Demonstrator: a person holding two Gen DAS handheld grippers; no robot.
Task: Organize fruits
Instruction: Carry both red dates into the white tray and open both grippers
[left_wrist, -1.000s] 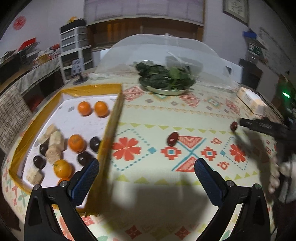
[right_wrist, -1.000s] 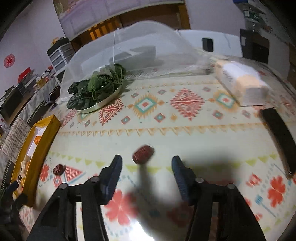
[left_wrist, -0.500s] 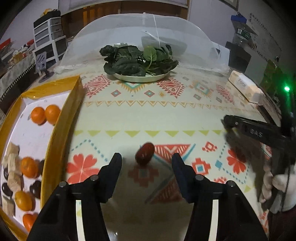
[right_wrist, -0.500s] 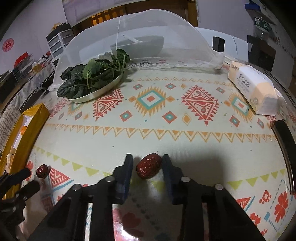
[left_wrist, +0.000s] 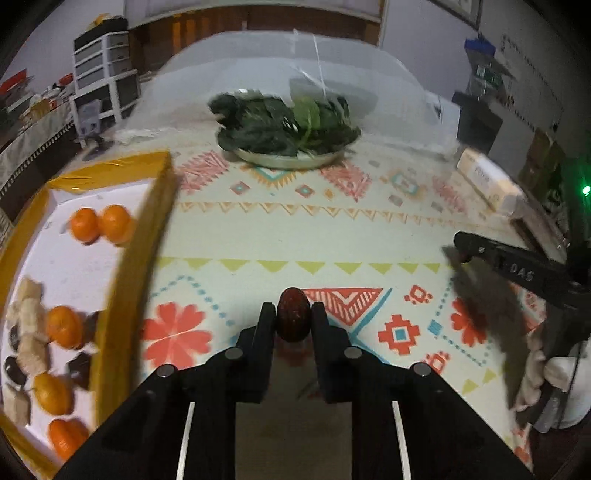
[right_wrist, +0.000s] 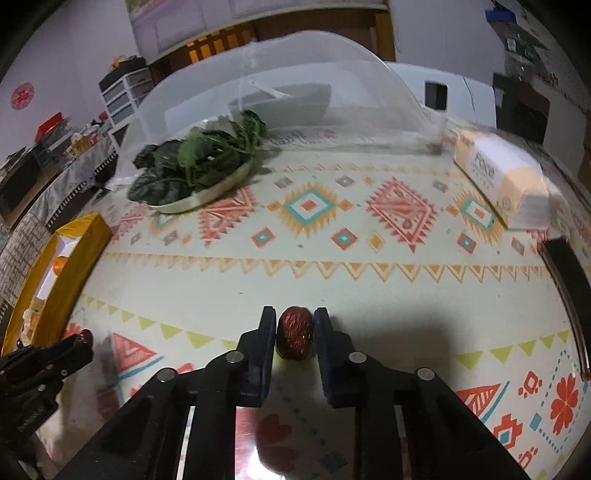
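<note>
Dates are now pinched in both tools: the left gripper (left_wrist: 293, 314) has closed its jaws from wide open onto one red date (left_wrist: 293, 318), the right gripper (right_wrist: 294, 317) onto another (right_wrist: 294, 336), both low over the table (right_wrist: 332, 273). Next, probably the yellow tray (left_wrist: 147, 236) at nine o'clock.
</note>
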